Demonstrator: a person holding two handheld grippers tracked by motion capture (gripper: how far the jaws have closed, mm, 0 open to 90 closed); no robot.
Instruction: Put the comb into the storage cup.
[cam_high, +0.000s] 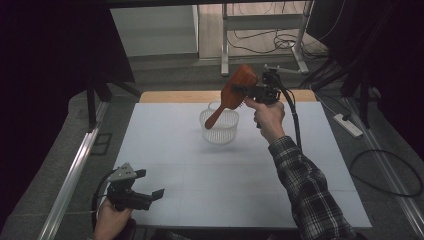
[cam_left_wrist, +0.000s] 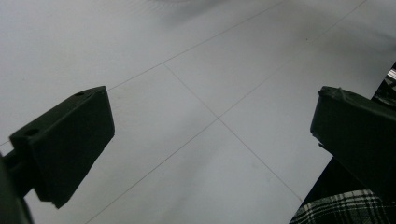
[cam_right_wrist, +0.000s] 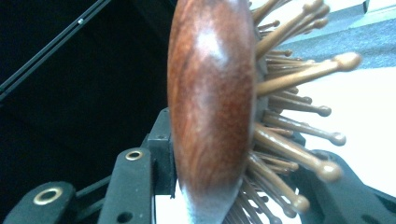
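A reddish wooden hairbrush (cam_high: 231, 93) hangs in the air above the white mesh basket (cam_high: 220, 131) at the table's far middle, its handle pointing down toward the basket. My right gripper (cam_high: 250, 90) is shut on the brush's head. In the right gripper view the polished wooden back (cam_right_wrist: 210, 102) fills the middle, with its wooden bristles (cam_right_wrist: 299, 98) sticking out to the right between the jaws. My left gripper (cam_high: 150, 185) rests low at the near left corner, jaws apart and empty (cam_left_wrist: 212, 140) over the bare white table (cam_left_wrist: 196, 60).
The white table (cam_high: 240, 175) has a wooden strip along its far edge. Metal desk legs and cables stand on the floor beyond. A power strip (cam_high: 348, 125) lies on the floor to the right. A plaid sleeve (cam_high: 310, 195) crosses the table's right half.
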